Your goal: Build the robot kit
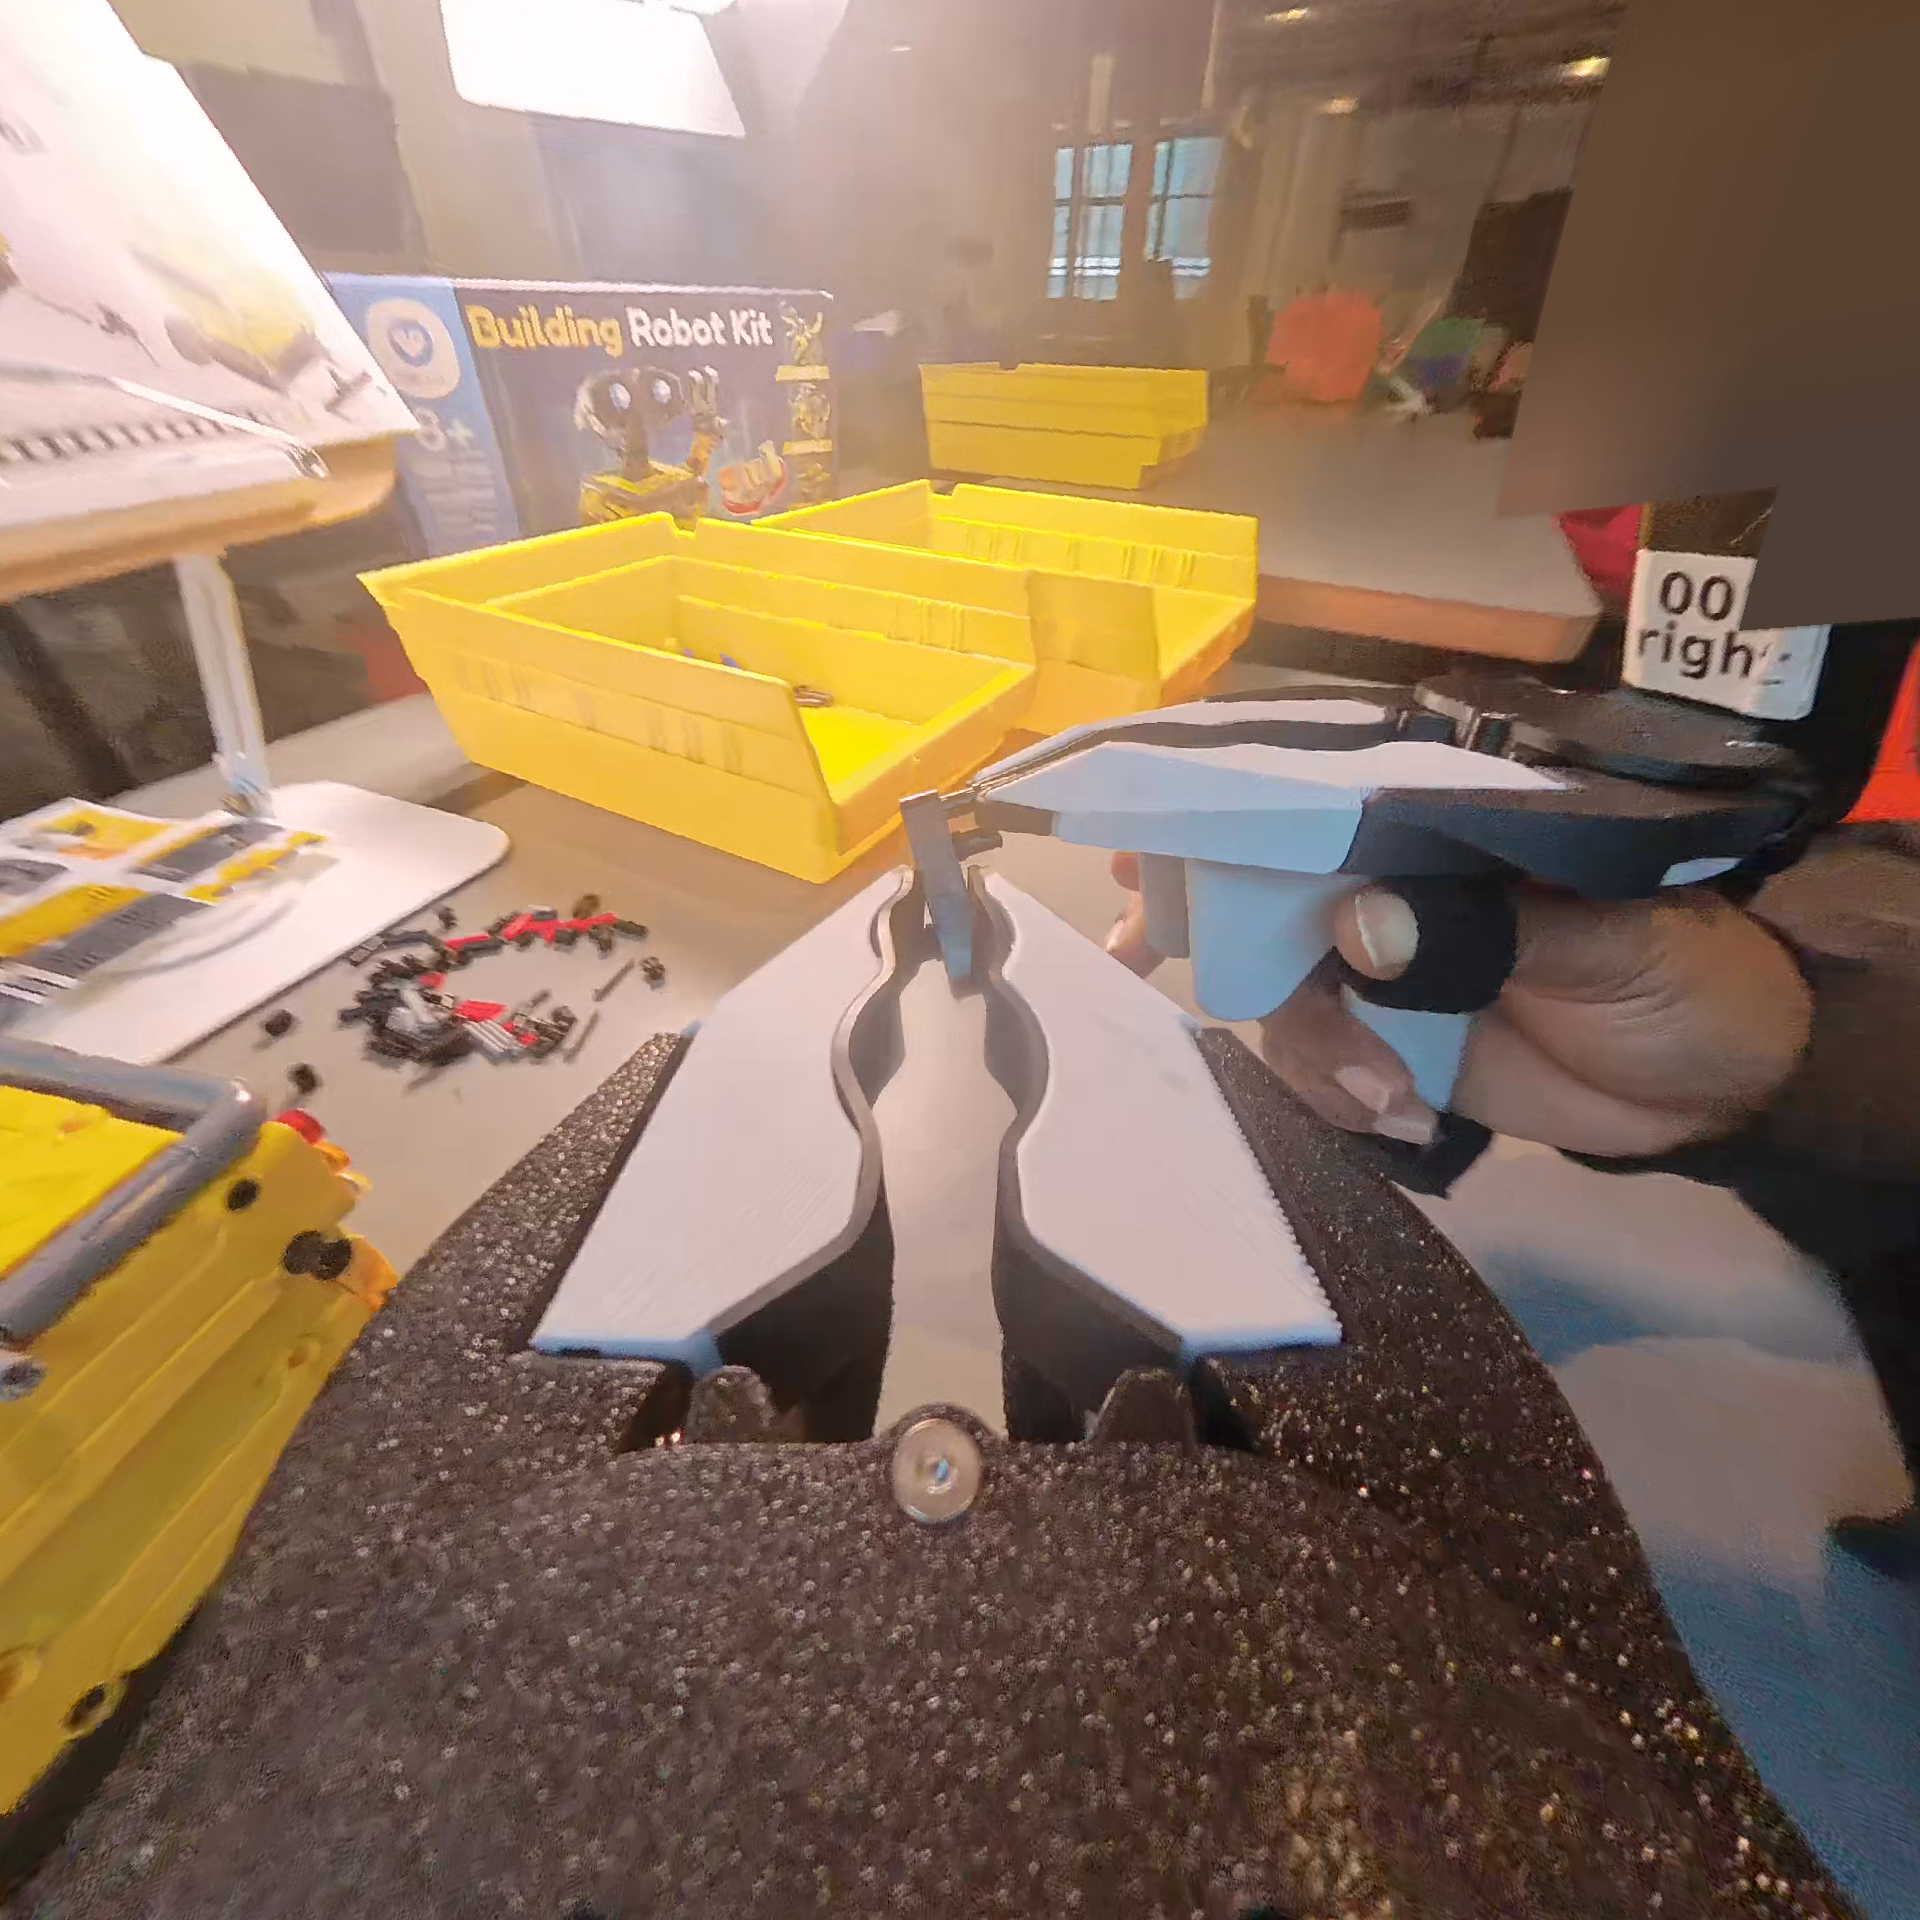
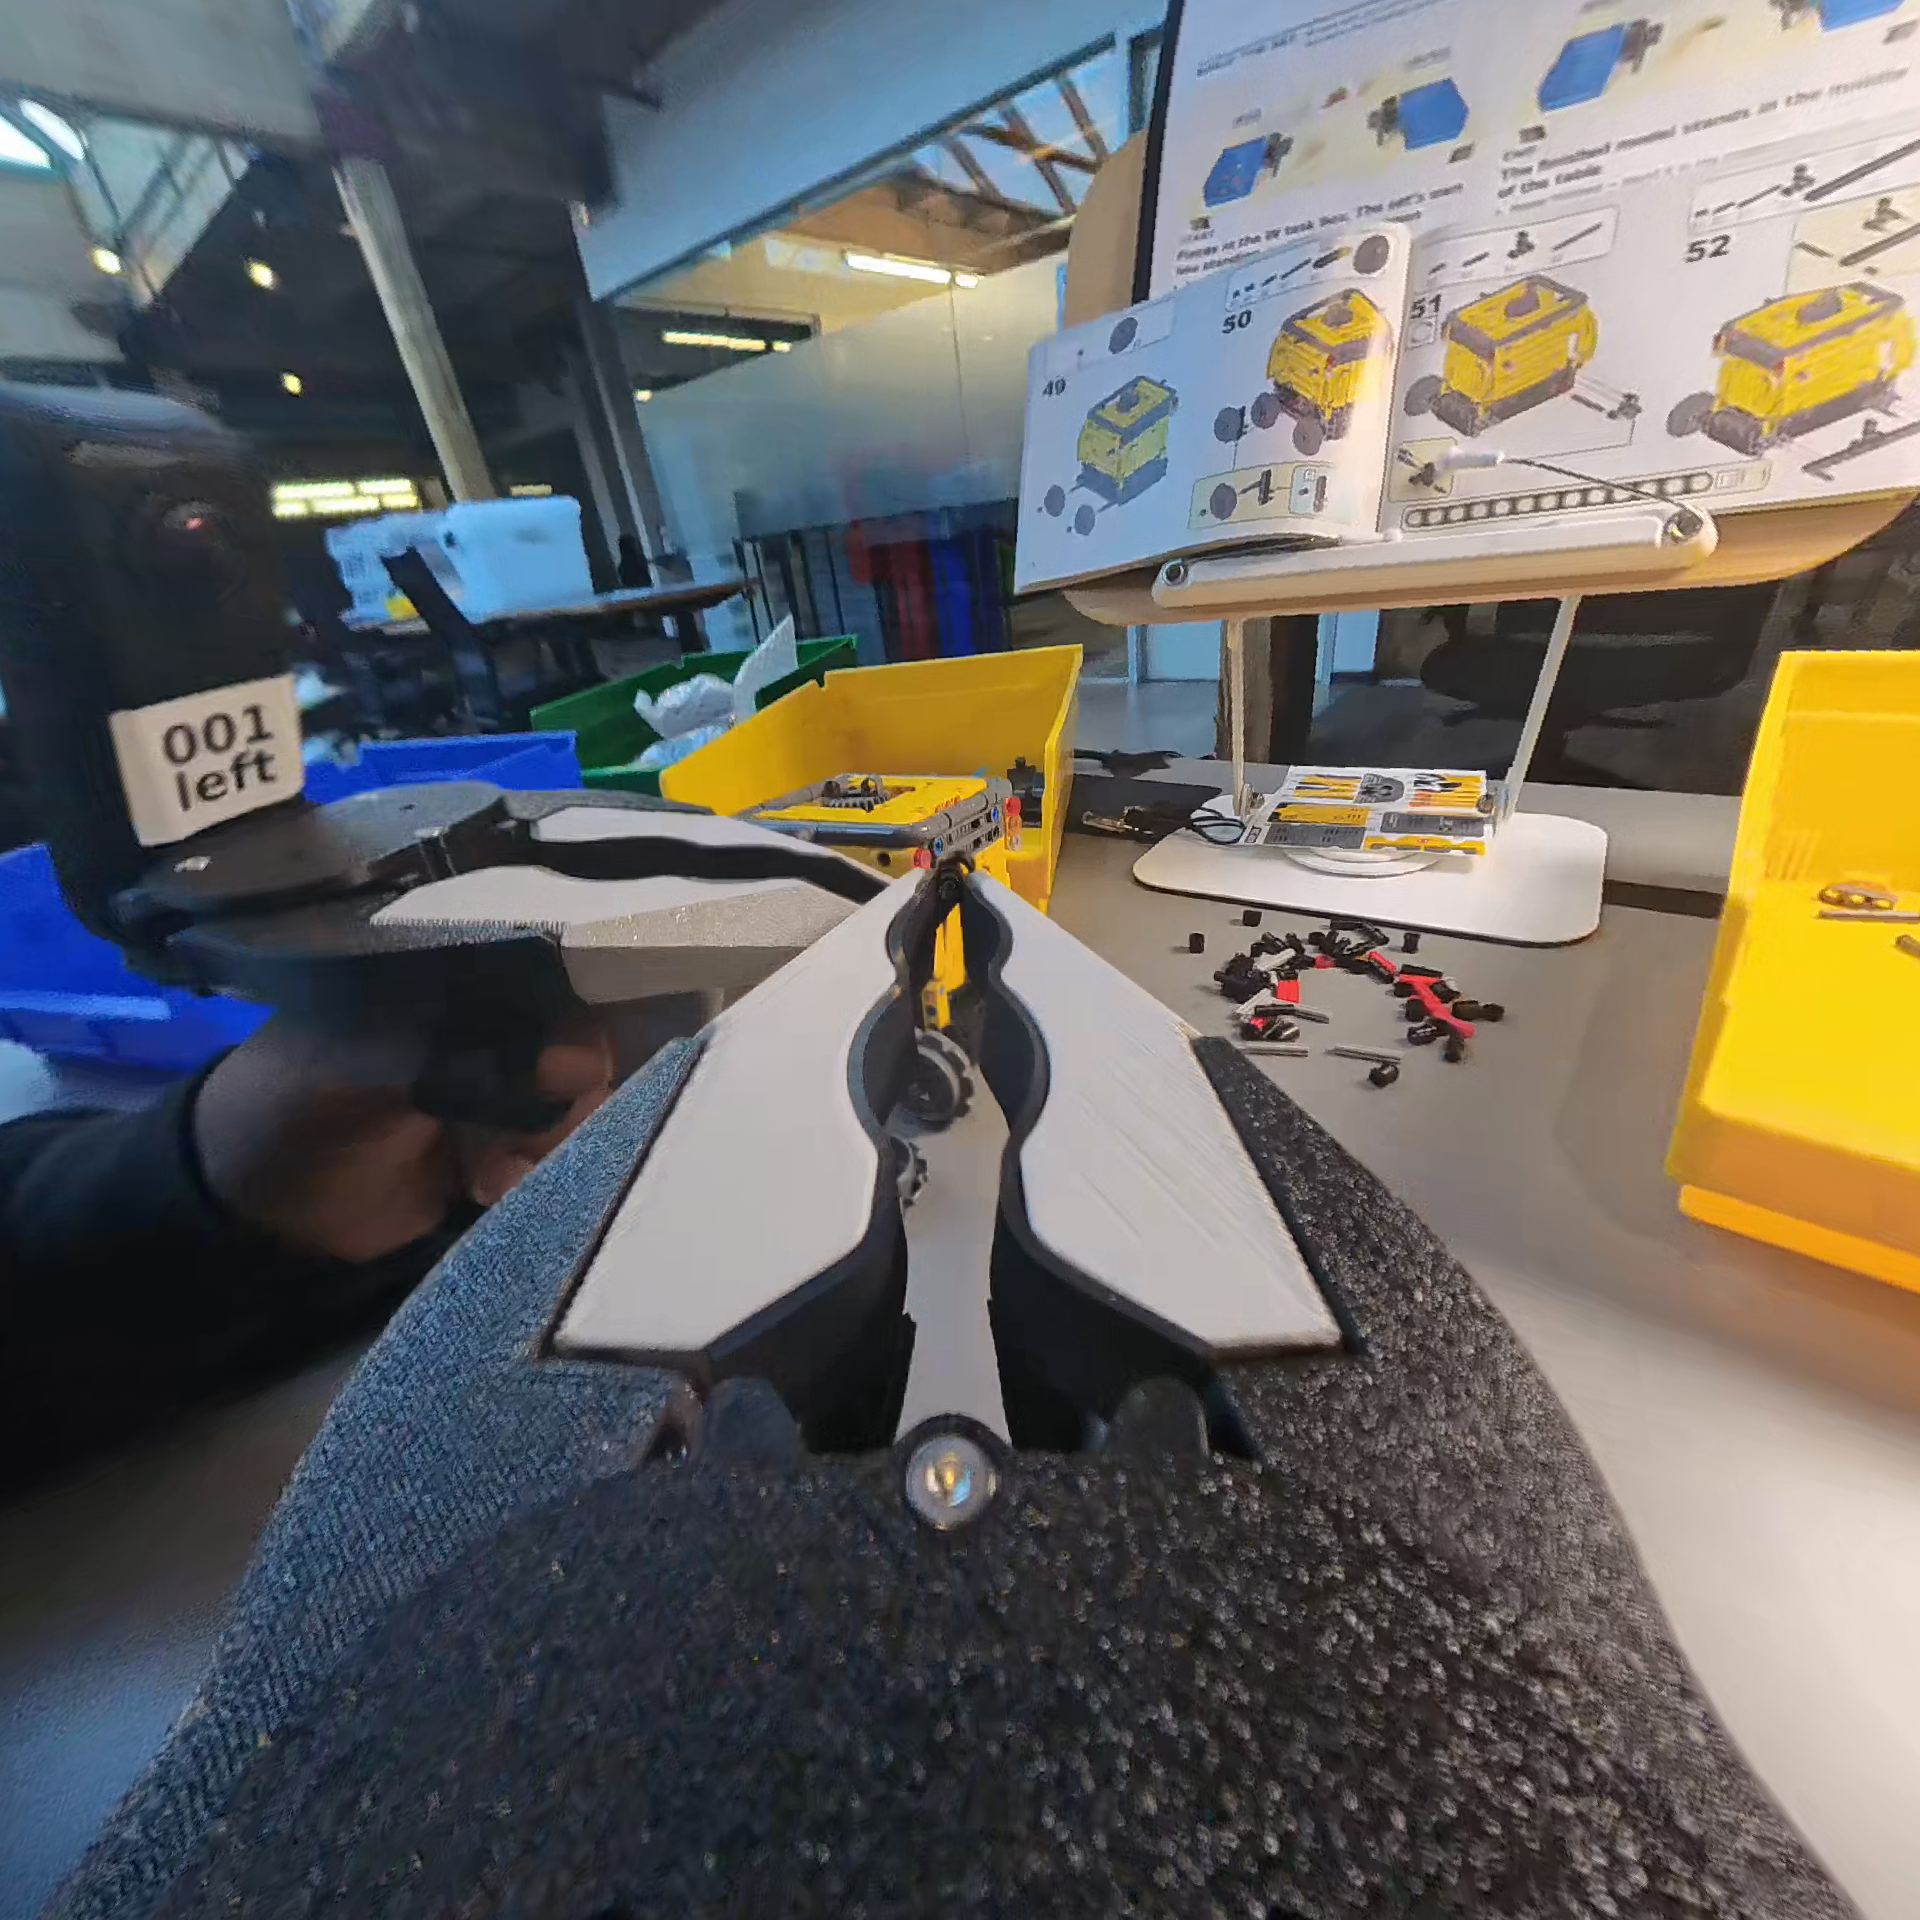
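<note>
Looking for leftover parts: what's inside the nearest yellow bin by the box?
Inside the bin, a small dark part and blue bits show; its front wall hides the rest.

yellow bins, kit box, open manual on stand, loose small parts, grey table, blue bin
</note>
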